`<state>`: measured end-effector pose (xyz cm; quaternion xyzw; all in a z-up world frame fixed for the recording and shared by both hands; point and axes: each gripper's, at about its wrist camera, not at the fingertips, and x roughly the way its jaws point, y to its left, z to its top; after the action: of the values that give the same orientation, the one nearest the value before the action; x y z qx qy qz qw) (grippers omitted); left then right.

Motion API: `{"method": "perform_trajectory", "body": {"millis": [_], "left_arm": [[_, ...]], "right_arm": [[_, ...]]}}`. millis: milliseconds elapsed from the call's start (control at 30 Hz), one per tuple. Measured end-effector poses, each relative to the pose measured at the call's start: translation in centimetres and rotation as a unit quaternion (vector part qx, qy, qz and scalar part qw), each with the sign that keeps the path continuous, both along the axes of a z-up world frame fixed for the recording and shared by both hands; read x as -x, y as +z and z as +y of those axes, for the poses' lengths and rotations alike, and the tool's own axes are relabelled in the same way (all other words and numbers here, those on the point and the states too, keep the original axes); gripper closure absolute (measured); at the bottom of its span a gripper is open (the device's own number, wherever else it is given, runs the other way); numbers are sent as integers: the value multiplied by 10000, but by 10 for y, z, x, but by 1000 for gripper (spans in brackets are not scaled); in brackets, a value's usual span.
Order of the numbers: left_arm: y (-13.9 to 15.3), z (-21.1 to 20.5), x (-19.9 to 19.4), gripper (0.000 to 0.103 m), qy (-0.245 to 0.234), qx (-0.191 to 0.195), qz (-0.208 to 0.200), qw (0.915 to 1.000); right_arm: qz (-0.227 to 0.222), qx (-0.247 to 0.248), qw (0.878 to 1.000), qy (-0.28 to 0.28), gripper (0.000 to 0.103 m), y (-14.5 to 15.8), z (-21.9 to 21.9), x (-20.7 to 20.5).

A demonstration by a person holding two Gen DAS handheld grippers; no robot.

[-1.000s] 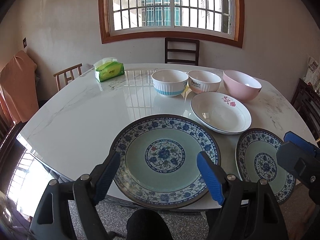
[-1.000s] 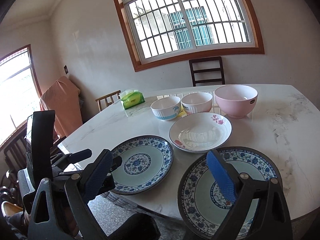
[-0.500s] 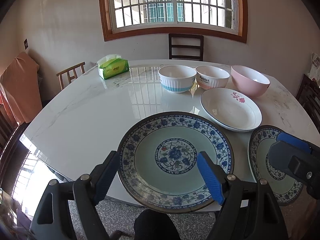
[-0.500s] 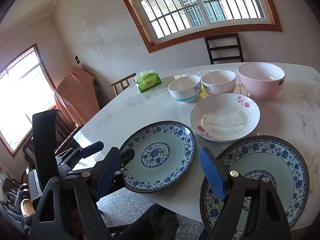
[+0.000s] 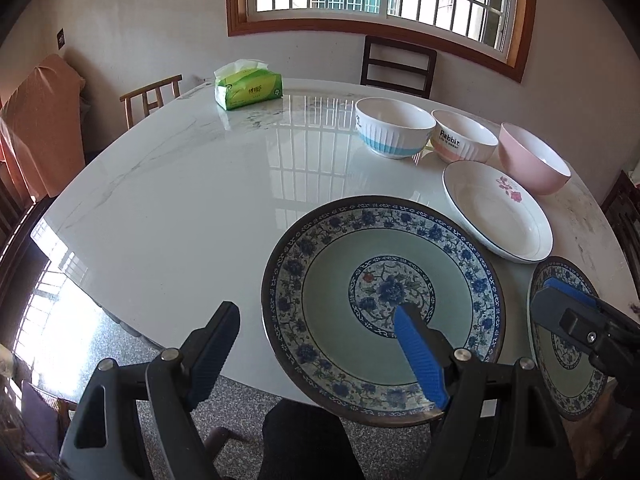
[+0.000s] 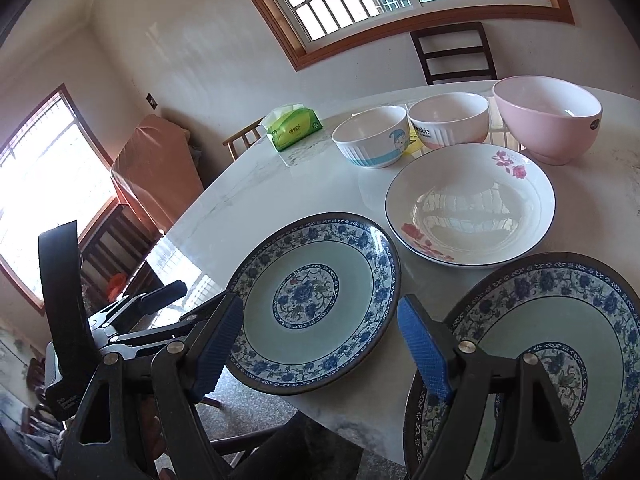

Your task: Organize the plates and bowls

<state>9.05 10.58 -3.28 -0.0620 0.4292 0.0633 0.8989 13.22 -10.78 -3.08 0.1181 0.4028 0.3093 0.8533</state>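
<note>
Jaws, left: left gripper [image 5: 316, 350] spread wide, holding nothing; its right finger sits over the centre of the left blue-patterned plate [image 5: 340, 280], its left finger off the plate's left rim. Contact with the plate: cannot tell.
Jaws, right: right gripper [image 6: 318, 344] spread wide and empty; the near-left rim of the right blue-patterned plate [image 6: 560, 340] lies just past its right finger.
Plates: both blue-patterned plates sit at the near edge of the tabletop [image 5: 180, 200], each overhanging it slightly. White flowered plate [image 6: 470, 204] lies behind them, apart from both.
Bowls: blue-striped bowl [image 6: 370, 136], Rabbit bowl [image 6: 448, 120] and pink bowl [image 6: 546, 114] stand in a row behind the white plate, all unstacked.
Stage: judged as the approach to a first pick; nothing is stacked yet.
Risk, slip: glazed rims look slick, so a shallow bite on a rim could let a plate tilt out of the jaws.
Risk, fall: a nudge instead of a pinch could push an overhanging plate off the edge onto the floor.
Risk, collision: the two grippers work close together; reaching for neighbouring plates at once could knock one against the other.
Other: tissue pack [image 5: 248, 88] far across the tabletop, out of the way.
</note>
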Motion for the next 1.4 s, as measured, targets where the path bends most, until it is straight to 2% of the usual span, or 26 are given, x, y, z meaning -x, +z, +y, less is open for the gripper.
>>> {"method": "perform_trajectory", "body": {"millis": [267, 633, 733, 800, 867, 900, 1100, 1267, 1400], "left_arm": [[-20, 25, -17, 22, 152, 501, 541, 9972], [-40, 43, -31, 23, 289, 951, 924, 9908], [-39, 41, -32, 42, 274, 797, 909, 9923], [-38, 41, -31, 66, 216, 772, 856, 9931], [-37, 41, -34, 70, 226, 889, 870, 9920], [-37, 41, -35, 70, 276, 869, 867, 9921], [-33, 50, -37, 73, 400, 803, 695, 9935], [-22, 61, -42, 73, 624, 509, 505, 9955], [-19, 76, -46, 73, 819, 465, 457, 9945]], "right_arm": [[280, 123, 9995, 34, 25, -11, 8, -16], [756, 466, 9960, -65, 25, -31, 20, -40], [838, 554, 9949, -84, 25, -32, 23, -45], [986, 696, 9927, -61, 25, -36, 28, -48], [1093, 805, 9907, -41, 25, -40, 31, -50], [1065, 894, 9903, -38, 28, -39, 34, -50], [1172, 1116, 9868, -78, 66, -43, 39, -58], [1230, 1061, 9867, -60, 67, -43, 47, -63], [1165, 1037, 9878, 45, 67, -42, 62, -66]]}}
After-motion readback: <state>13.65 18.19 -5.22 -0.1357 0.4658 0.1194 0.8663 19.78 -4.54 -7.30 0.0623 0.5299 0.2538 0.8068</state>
